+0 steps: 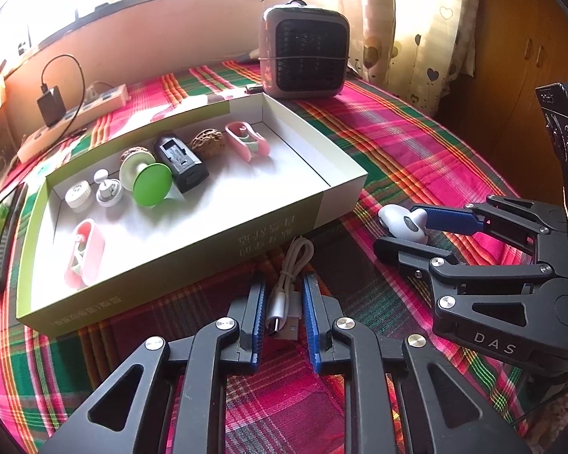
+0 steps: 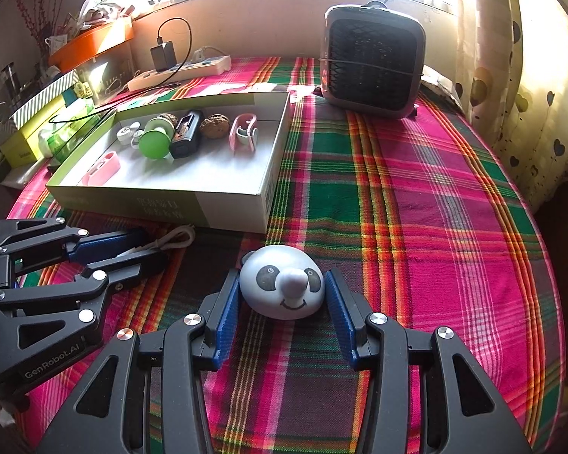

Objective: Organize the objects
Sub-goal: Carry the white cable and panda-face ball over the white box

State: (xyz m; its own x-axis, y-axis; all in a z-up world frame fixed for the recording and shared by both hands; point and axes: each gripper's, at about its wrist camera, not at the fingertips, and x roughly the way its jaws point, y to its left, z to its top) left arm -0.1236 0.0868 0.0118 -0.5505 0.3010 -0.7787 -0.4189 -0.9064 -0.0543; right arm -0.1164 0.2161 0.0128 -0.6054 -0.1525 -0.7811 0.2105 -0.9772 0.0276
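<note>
Nearest the left wrist camera, the left gripper (image 1: 284,302) has its jaws drawn in around a coiled white cable (image 1: 288,283) that lies on the plaid cloth (image 2: 416,208) of the desk, the plugs between the blue pads (image 1: 260,321); a thin gap shows on each side, so I cannot tell whether the pads press on it. The cable lies just in front of the near wall of a shallow open box (image 1: 193,242). To the right, the right gripper (image 2: 282,295) sits with its jaws on either side of a white panda-faced dome (image 2: 282,283) resting on the cloth; the left pad looks to touch its side, while the right pad stands just clear of it, so the jaws are apart and not clamped. Inside the box, along the far wall, stand a small white cap (image 1: 77,197), a white knob (image 1: 108,189), a green disc (image 1: 151,183), a black block (image 1: 180,160), a walnut (image 1: 207,143) and a pink clip (image 1: 246,140); a second pink clip (image 1: 84,253) lies alone near the front left corner. Behind the box, a grey fan heater (image 1: 305,51) stands at the back of the desk, and a power strip (image 1: 75,121) with a black charger (image 1: 51,106) plugged in lies at the far left.
</note>
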